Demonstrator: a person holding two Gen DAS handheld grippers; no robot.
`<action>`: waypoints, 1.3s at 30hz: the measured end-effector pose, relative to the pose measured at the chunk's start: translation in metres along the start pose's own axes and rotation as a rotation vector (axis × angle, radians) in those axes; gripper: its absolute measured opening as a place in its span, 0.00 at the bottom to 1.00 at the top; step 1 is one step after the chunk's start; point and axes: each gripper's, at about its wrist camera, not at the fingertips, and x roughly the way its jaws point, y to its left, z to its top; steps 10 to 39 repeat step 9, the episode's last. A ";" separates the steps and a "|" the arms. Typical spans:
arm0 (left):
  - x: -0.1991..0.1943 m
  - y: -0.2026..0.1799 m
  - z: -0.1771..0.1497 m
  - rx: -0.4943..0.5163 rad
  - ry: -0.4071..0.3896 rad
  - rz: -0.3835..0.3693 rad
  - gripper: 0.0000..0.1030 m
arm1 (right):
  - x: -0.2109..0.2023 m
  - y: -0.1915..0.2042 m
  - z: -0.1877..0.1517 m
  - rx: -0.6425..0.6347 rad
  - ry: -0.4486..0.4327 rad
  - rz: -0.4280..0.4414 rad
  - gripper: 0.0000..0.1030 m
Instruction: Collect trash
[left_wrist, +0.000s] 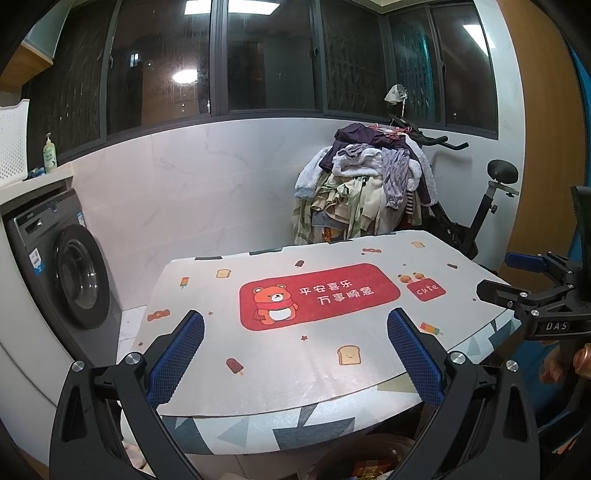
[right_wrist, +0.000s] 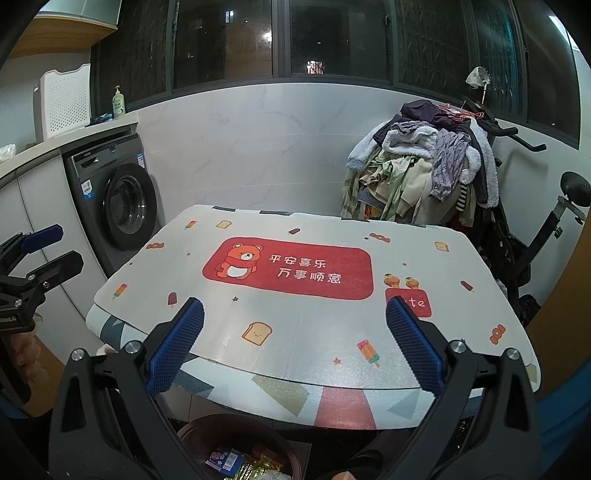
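My left gripper (left_wrist: 295, 325) is open above the near edge of the table (left_wrist: 332, 373), with nothing between its blue pads. My right gripper (right_wrist: 294, 321) is open too, over the same table (right_wrist: 314, 354), and holds nothing. Each gripper shows in the other's view: the right gripper (left_wrist: 517, 277) at the right edge, the left gripper (right_wrist: 48, 251) at the left edge. A dark brown bin (right_wrist: 207, 432) stands on the floor under the table's front edge, with wrappers (right_wrist: 225, 459) inside. No loose trash shows on the tabletop.
A mat with a red bear panel (right_wrist: 288, 267) covers the table. A washing machine (right_wrist: 118, 199) stands at the left under a counter (right_wrist: 55, 142). A heap of clothes (right_wrist: 421, 162) lies on an exercise bike (right_wrist: 535, 229) at the back right.
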 end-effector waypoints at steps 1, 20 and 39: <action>0.000 0.000 0.000 0.002 0.001 0.003 0.94 | 0.000 0.000 0.000 0.000 0.000 -0.001 0.94; 0.005 0.000 -0.003 0.013 0.011 0.027 0.94 | 0.002 0.002 -0.004 -0.001 0.009 -0.008 0.94; 0.005 0.000 -0.003 0.013 0.011 0.027 0.94 | 0.002 0.002 -0.004 -0.001 0.009 -0.008 0.94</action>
